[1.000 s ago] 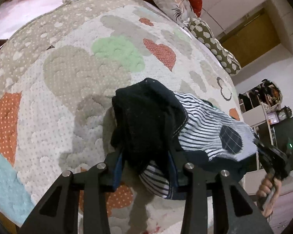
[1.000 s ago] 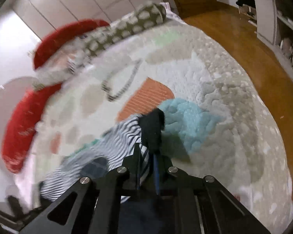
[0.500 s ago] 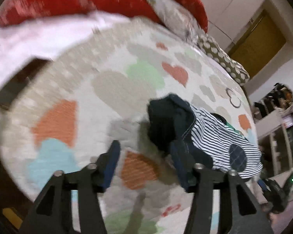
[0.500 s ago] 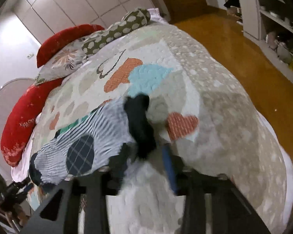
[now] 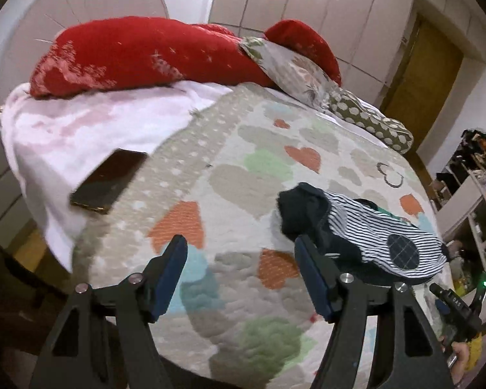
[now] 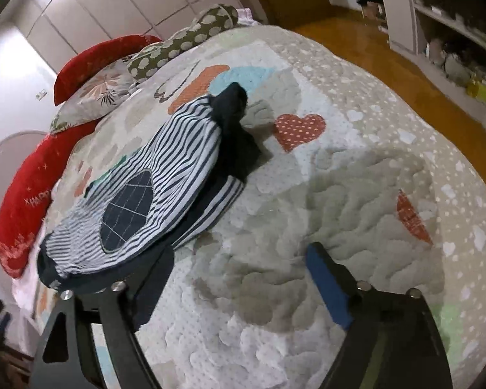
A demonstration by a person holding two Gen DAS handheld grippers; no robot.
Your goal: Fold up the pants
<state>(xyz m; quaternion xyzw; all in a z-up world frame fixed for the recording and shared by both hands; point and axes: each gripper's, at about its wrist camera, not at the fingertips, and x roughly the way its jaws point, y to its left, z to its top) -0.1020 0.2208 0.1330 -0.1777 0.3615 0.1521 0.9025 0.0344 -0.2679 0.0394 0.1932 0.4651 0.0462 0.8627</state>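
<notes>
The pants (image 5: 356, 227) lie folded in a heap on the bed (image 5: 243, 168). In the left wrist view, the phone (image 5: 108, 181) lies on the bed well to the left of the pants. The pillows (image 5: 165, 55) lie behind the pants at the bed's far end. The shelf (image 5: 469, 191) stands to the pants' right, beyond the bed's edge.

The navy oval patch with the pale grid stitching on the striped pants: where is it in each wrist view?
Left wrist view: the navy oval patch sits at right of centre, on the striped pants, beyond the right finger.
Right wrist view: the patch lies left of centre, above the left finger.
Shared landmark: the olive pillow with white cloud print.
</notes>
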